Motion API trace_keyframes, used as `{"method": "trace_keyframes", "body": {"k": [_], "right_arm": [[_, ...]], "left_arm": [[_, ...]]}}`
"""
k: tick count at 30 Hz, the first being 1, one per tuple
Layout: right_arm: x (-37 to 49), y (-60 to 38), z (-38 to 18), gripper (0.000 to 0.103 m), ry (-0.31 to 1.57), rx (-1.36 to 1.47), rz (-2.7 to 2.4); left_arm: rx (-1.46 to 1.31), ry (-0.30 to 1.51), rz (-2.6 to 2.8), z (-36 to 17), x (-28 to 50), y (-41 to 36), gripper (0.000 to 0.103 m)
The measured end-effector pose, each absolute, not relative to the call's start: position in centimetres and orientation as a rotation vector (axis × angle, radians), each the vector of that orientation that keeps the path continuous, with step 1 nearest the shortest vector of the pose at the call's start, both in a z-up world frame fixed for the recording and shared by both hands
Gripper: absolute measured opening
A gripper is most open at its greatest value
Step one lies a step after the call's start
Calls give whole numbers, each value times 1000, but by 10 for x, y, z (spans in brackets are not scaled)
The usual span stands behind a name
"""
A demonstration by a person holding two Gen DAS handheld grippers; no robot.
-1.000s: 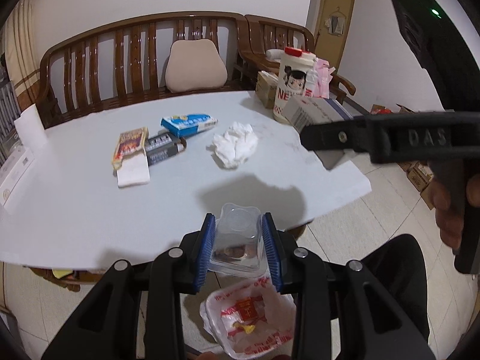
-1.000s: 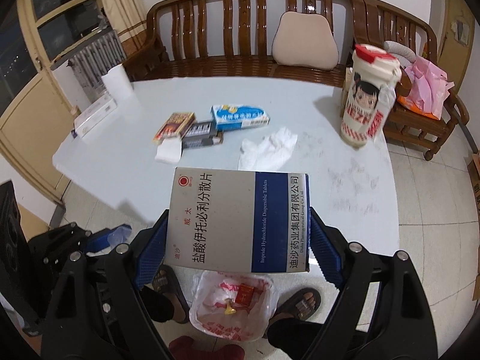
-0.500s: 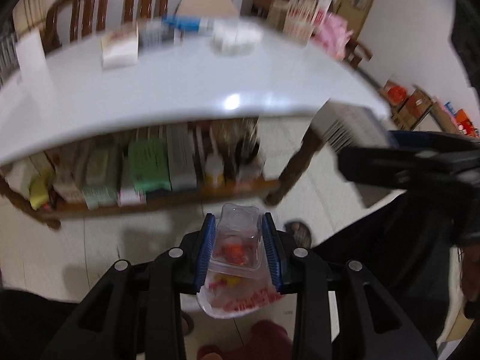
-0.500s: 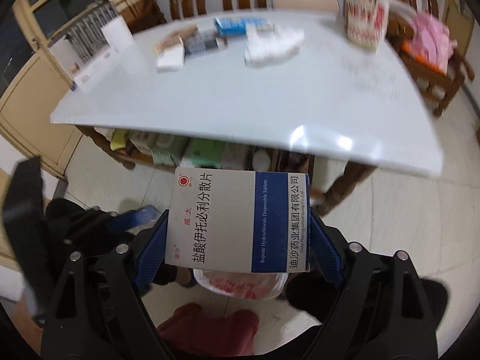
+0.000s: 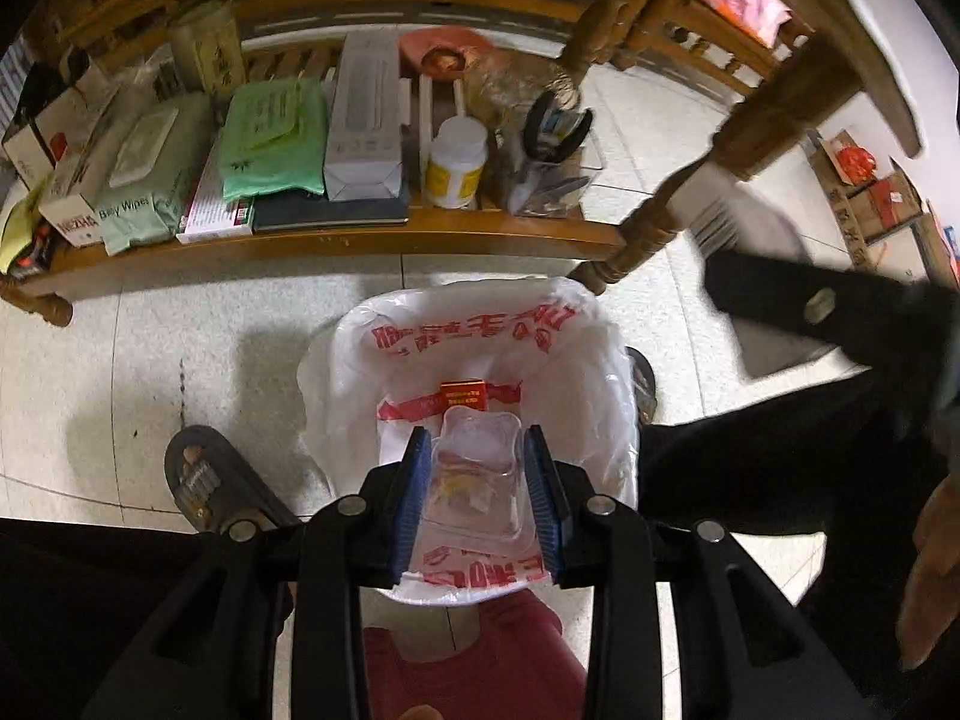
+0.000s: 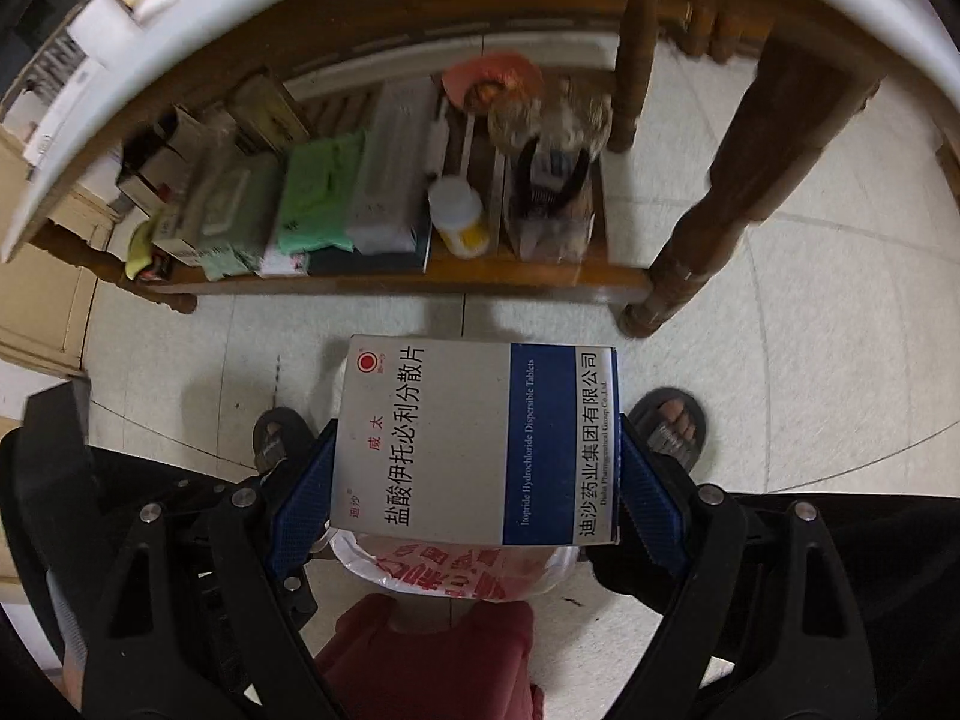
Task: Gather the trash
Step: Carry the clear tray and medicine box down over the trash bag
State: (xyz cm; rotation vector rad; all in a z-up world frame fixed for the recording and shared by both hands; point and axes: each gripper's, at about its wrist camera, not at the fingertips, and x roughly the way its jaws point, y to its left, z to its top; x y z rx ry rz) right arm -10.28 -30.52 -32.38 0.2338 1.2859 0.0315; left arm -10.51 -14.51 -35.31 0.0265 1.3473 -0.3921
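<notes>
My left gripper (image 5: 477, 468) is shut on a clear plastic container (image 5: 477, 480) and holds it right above a bin lined with a white bag with red print (image 5: 576, 372), which stands on the floor. A small red packet (image 5: 463, 393) lies inside the bag. My right gripper (image 6: 474, 450) is shut on a grey and blue medicine box (image 6: 474, 438) and holds it over the same bin (image 6: 456, 570), which shows only as a strip below the box. The right gripper appears blurred at the right of the left wrist view (image 5: 840, 312).
The wooden lower shelf of the table (image 5: 336, 234) holds wipes packs, boxes and a white bottle (image 5: 453, 162). A table leg (image 5: 678, 204) stands close behind the bin. The person's sandalled feet (image 5: 201, 480) (image 6: 669, 426) flank the bin on the tiled floor.
Both grippers have tipped down from the tabletop to the floor, each still holding its item. The bin has come from the bottom edge to right under the clear container.
</notes>
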Motion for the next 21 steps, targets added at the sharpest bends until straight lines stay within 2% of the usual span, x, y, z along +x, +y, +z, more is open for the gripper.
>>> {"method": "trace_keyframes", "body": {"k": [10,21], "right_arm": [[-87,-303,-410,83,1413,315,-7],[-79,-287,-449,84,1474,318,3]], "left_arm": [[86,1424,-365,-414,-107,-158,32],[106,1438,-344,-441,-111,-154,33]]}}
